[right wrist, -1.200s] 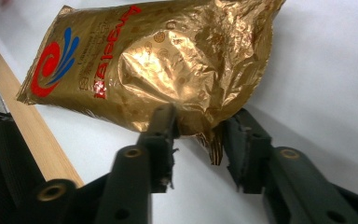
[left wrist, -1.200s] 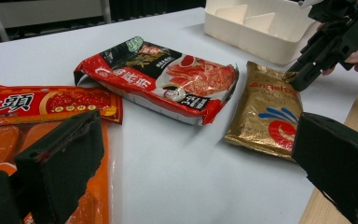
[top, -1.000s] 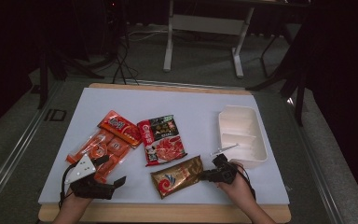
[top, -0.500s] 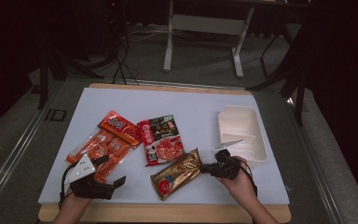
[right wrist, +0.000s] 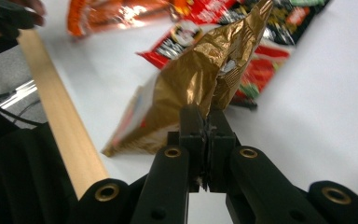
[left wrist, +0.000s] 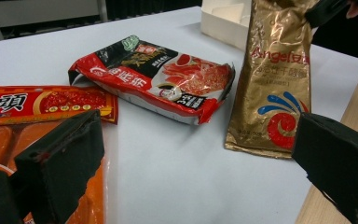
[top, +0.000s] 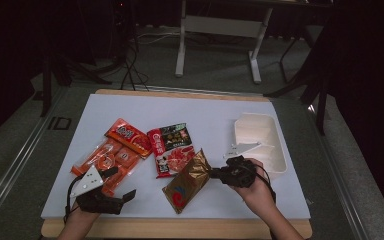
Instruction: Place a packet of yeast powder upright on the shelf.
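A gold foil packet (top: pixel 187 182) with a red and blue swirl stands tilted near the table's front middle, its lower end on the white table. My right gripper (top: pixel 214 173) is shut on its crumpled upper right corner. In the right gripper view the jaws (right wrist: pixel 208 116) pinch the gold foil (right wrist: pixel 196 79) tightly. At the front left, my left gripper (top: pixel 122 184) rests open with nothing between its jaws. The left gripper view shows these wide jaws (left wrist: pixel 196 140) low over the table, with the gold packet (left wrist: pixel 272 84) hanging at the right.
A red and black noodle packet (top: pixel 172 150) lies left of the gold one. Orange snack packets (top: pixel 127 136) lie farther left, by the left gripper. A white open box (top: pixel 260 142) sits at the right, just behind the right hand. The wooden table edge (top: pixel 180 227) runs along the front.
My right gripper has closed on the gold packet's right end and risen, tipping the packet up off the table. The left gripper has stayed still.
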### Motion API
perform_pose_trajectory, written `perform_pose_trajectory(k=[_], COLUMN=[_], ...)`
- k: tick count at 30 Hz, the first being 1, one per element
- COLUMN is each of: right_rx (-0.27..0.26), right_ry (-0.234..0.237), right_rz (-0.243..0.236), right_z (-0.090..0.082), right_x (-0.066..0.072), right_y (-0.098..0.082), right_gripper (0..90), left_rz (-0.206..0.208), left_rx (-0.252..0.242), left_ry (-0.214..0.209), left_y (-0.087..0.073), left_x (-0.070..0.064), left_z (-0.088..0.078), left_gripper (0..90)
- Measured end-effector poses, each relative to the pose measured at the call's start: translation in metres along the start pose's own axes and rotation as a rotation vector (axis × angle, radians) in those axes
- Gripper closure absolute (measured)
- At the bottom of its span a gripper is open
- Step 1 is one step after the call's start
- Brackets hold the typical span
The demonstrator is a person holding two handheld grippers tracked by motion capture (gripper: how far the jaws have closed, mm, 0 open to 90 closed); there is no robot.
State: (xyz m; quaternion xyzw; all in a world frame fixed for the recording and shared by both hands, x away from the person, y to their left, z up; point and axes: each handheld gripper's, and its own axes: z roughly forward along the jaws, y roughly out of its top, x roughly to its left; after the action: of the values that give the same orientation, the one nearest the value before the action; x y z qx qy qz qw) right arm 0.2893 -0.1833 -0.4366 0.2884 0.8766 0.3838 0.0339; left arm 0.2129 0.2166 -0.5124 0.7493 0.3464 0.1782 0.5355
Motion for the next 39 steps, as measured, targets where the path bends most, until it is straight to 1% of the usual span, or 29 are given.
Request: perform_pose_trajectory(k=[1,2,4,5,7,10,11,12,14,17,21,24,25,27,30,32,33,34,35,36,37,38,39], right_rx=[0.000,0.000,0.005,0.007,0.010,0.005,0.001,-0.002,-0.016,-0.036,-0.072,-0.101,-0.107,-0.115,-0.102,-0.083,-0.080,-0.080,-0.077,-0.069,-0.068,-0.068,-0.070], right_ry=[0.000,-0.001,0.002,-0.003,-0.001,-0.011,-0.013,-0.020,-0.053,-0.106,-0.152,-0.167,-0.181,-0.192,-0.221,-0.250,-0.256,-0.256,-0.267,-0.284,-0.286,-0.302,-0.306], right_rz=[-0.025,-0.062,-0.101,-0.129,-0.162,-0.226,-0.238,-0.256,-0.286,-0.314,-0.314,-0.304,-0.301,-0.299,-0.307,-0.313,-0.311,-0.311,-0.308,-0.307,-0.303,-0.300,-0.292], right_z=[-0.001,-0.002,-0.004,-0.005,-0.007,-0.014,-0.017,-0.021,-0.028,-0.041,-0.057,-0.068,-0.072,-0.078,-0.084,-0.086,-0.088,-0.088,-0.089,-0.091,-0.092,-0.094,-0.096], right_x=[0.003,0.007,0.014,0.018,0.024,0.032,0.033,0.035,0.036,0.034,0.024,0.016,0.012,0.005,-0.005,-0.012,-0.015,-0.015,-0.018,-0.024,-0.026,-0.031,-0.035], right_y=[0.003,0.006,0.012,0.015,0.021,0.030,0.033,0.037,0.043,0.054,0.068,0.077,0.080,0.085,0.092,0.096,0.097,0.097,0.099,0.101,0.101,0.102,0.103], right_gripper=[88.6,88.6,88.6,88.6,88.6,88.7,88.7,88.7,88.8,88.8,88.7,88.7,88.7,88.7,88.7,88.7,88.7,88.7,88.7,88.7,88.7,88.7,88.7], left_rz=[-0.001,0.000,-0.004,-0.004,-0.003,-0.001,-0.005,-0.005,-0.006,-0.007,-0.005,-0.006,-0.008,-0.008,-0.007,-0.008,-0.009,-0.009,-0.010,-0.011,-0.012,-0.011,-0.011], left_rx=[0.000,0.001,-0.001,-0.002,0.001,0.001,-0.002,-0.001,0.001,-0.001,0.001,0.000,0.001,0.000,0.002,0.001,-0.002,-0.002,-0.003,0.000,0.002,0.001,-0.001], left_ry=[0.000,0.001,0.000,0.001,0.000,-0.001,-0.001,0.000,0.000,-0.001,-0.001,-0.001,-0.001,-0.001,-0.001,-0.001,0.000,0.000,0.002,0.002,0.003,0.004,0.004], left_y=[0.000,0.000,0.000,0.000,0.000,0.000,0.000,0.000,0.000,0.000,0.000,0.000,0.000,0.000,-0.001,-0.001,0.000,0.000,-0.001,-0.001,-0.001,-0.001,-0.001], left_x=[0.000,0.000,0.000,0.000,-0.001,-0.001,-0.001,-0.001,0.000,0.000,0.000,0.000,0.000,0.000,0.000,0.000,0.000,0.000,0.000,0.000,0.000,0.000,0.001], left_z=[0.000,0.000,0.000,0.000,0.001,0.001,0.000,0.000,0.001,0.001,0.001,0.001,0.001,0.001,0.001,0.001,0.001,0.001,0.000,0.000,0.000,0.000,0.000], left_gripper=[2.5,2.5,2.5,2.5,2.5,2.5,2.5,2.5,2.5,2.5,2.5,2.5,2.5,2.5,2.5,2.5,2.5,2.5,2.5,2.5,2.5,2.5,2.5])
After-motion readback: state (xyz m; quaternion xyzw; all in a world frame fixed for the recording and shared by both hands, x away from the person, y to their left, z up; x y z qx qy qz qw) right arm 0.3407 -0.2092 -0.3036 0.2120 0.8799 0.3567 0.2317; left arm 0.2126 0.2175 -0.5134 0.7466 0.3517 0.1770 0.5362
